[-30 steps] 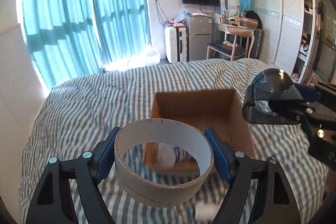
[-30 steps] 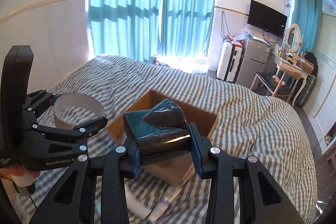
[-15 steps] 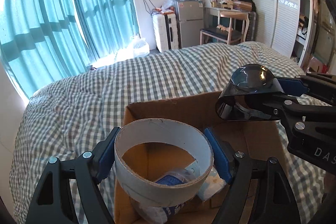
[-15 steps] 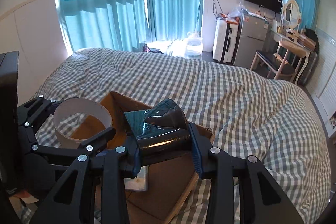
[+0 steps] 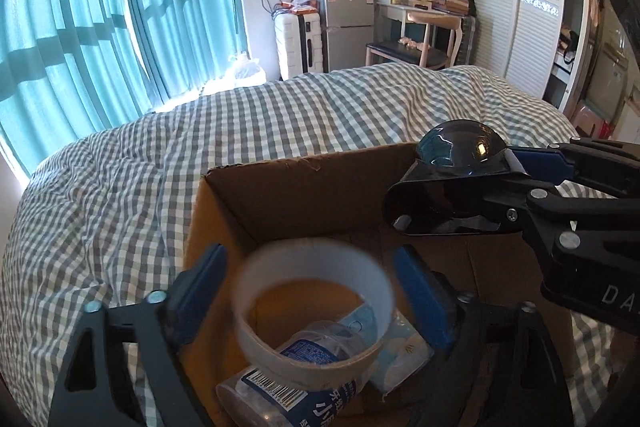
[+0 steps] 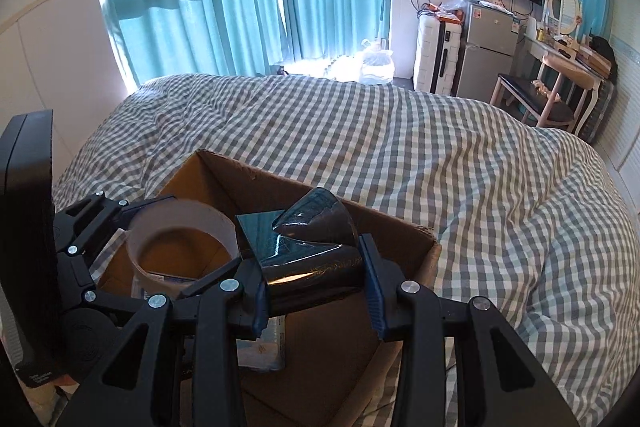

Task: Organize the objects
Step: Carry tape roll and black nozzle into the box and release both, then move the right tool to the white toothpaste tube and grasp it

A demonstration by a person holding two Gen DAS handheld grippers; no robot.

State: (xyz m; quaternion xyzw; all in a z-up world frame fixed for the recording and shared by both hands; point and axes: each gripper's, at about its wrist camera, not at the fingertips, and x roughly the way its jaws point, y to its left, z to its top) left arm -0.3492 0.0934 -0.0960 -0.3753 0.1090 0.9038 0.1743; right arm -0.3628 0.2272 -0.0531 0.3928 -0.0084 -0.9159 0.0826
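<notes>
Both grippers over the cardboard box (image 5: 304, 195).
Your left gripper (image 5: 312, 291) is standing apart around the blurred ring (image 5: 316, 311), axis toward 12 o'clock; your right gripper (image 6: 316, 287) is clamping the dark scoop (image 6: 308, 247).

You are looking at one cardboard box (image 5: 320, 195) sitting on one bed (image 5: 120, 187). You are holding two tongs, the left tongs (image 5: 310, 301) and the right tongs (image 6: 316, 291). One cardboard ring (image 5: 316, 303) and one glossy dark object (image 6: 308, 247) are showing. Lying in the box, you are seeing one plastic bottle (image 5: 288, 391) and one pale packet (image 5: 404, 359).
</notes>
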